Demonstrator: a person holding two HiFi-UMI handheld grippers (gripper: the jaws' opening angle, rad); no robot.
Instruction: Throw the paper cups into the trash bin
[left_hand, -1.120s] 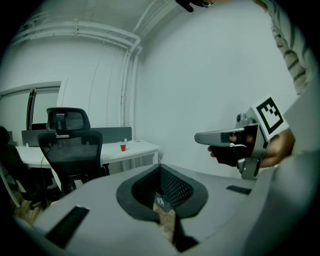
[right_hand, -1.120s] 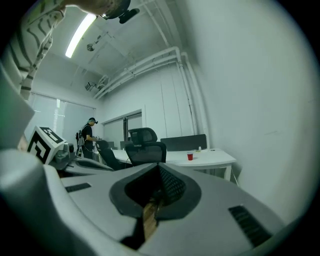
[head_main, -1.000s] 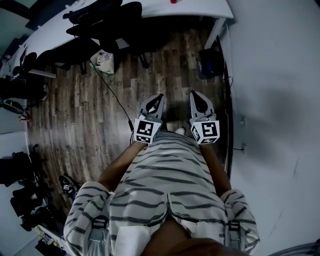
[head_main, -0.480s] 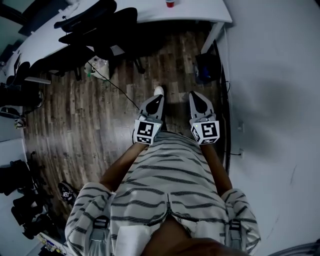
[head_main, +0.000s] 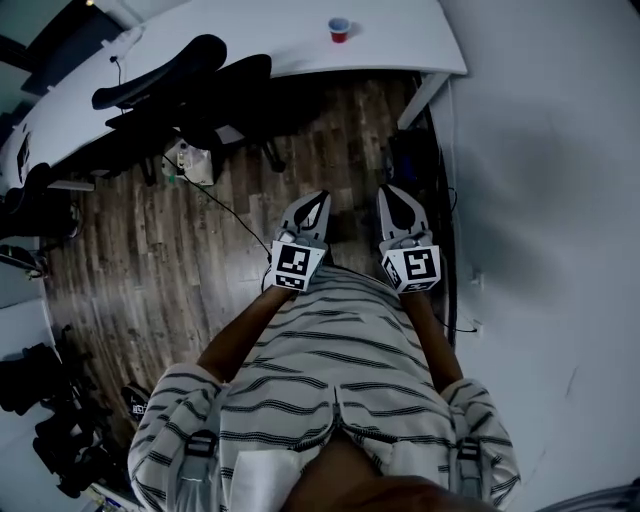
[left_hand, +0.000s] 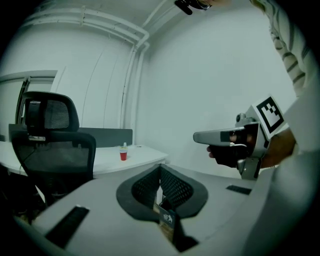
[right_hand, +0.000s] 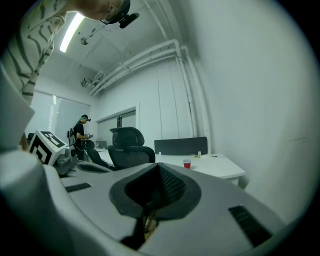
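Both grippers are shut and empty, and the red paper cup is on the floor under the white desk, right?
Not quite. The red paper cup stands on top of the white desk, not on the floor under it; the head view shows this. The left gripper and the right gripper are indeed shut and empty.

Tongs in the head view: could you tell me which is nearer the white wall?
The right tongs; the left tongs are beyond them, over the wooden floor.

This is an office: a long white curved tabletop lined with black mesh swivel chairs with headrests, a grey desk divider panel, dark wood-plank floor, and a ceiling strip light.
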